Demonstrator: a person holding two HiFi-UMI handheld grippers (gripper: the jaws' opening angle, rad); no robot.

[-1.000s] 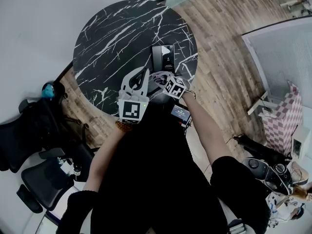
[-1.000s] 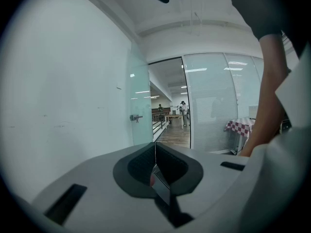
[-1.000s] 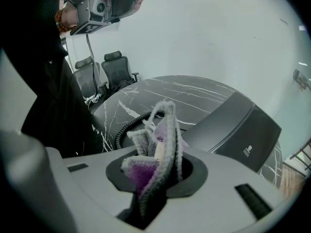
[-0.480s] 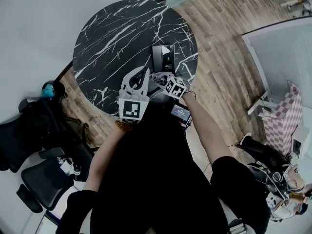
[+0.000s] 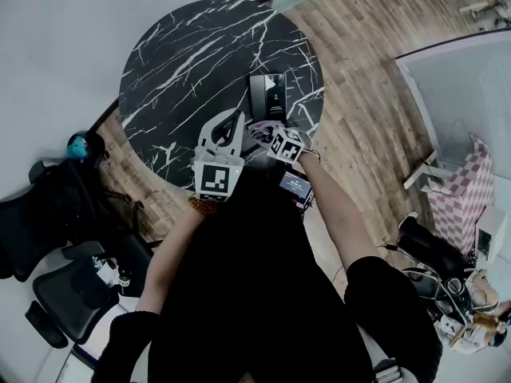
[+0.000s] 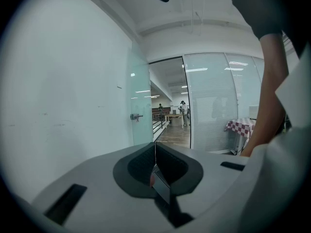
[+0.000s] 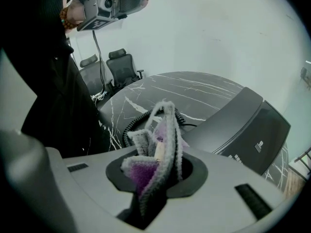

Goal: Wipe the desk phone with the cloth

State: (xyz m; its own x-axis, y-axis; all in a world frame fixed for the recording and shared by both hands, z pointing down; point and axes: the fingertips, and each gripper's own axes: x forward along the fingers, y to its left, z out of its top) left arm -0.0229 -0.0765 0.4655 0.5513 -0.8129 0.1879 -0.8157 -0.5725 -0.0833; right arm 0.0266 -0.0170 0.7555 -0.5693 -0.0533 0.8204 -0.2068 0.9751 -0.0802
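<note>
Evidently poised to wipe, the right gripper [image 7: 161,155] pinches the purple-and-grey cloth [image 7: 165,125] tight, its folds standing proud toward the black desk phone [image 7: 243,125] at two o'clock on the marble table [image 7: 160,89]. The left gripper [image 6: 155,154], closed on nothing, points off into the room, likely keeping clear.

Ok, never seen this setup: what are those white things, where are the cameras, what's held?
No robot: a person holds a two-jawed tool in each hand. One picture looks down from a camera on the person's head; the other two come from cameras riding on the tools. On the round black marble table stands a dark desk phone with a coiled cord. The right tool is clamped on a grey and purple cloth near the phone. The left tool is shut and empty.
</note>
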